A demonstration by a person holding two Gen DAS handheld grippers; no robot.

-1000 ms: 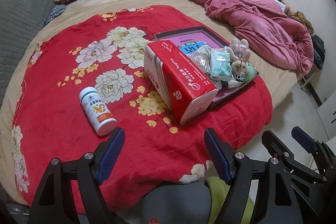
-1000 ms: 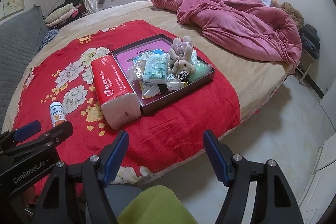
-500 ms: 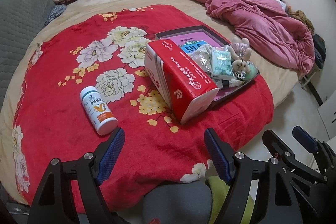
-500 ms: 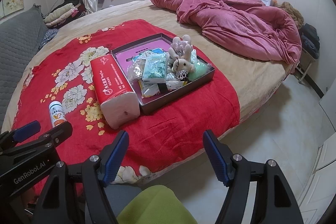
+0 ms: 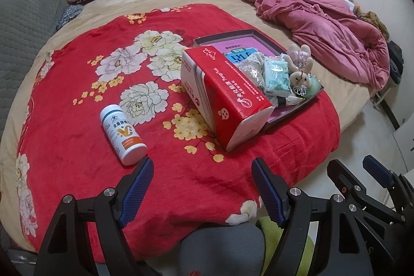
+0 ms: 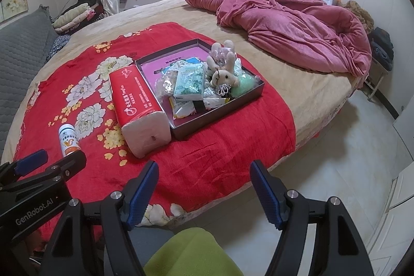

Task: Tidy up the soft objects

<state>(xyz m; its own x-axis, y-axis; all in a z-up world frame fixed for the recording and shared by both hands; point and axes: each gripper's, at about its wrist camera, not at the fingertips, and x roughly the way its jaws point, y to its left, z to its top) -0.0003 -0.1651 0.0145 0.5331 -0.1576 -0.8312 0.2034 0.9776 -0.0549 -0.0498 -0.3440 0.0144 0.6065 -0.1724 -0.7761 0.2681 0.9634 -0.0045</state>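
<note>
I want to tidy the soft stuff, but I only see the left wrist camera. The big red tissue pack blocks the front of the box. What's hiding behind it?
Observer: The right wrist view shows a yellow-and-white packet lying in the front corner of the box, just behind the tissue pack.
Operator: Is the other gripper holding anything?
Observer: No. The right gripper is open and empty.
Operator: What does the pack's white end look like?
Observer: It bulges a little and has one small dark spot.
</note>
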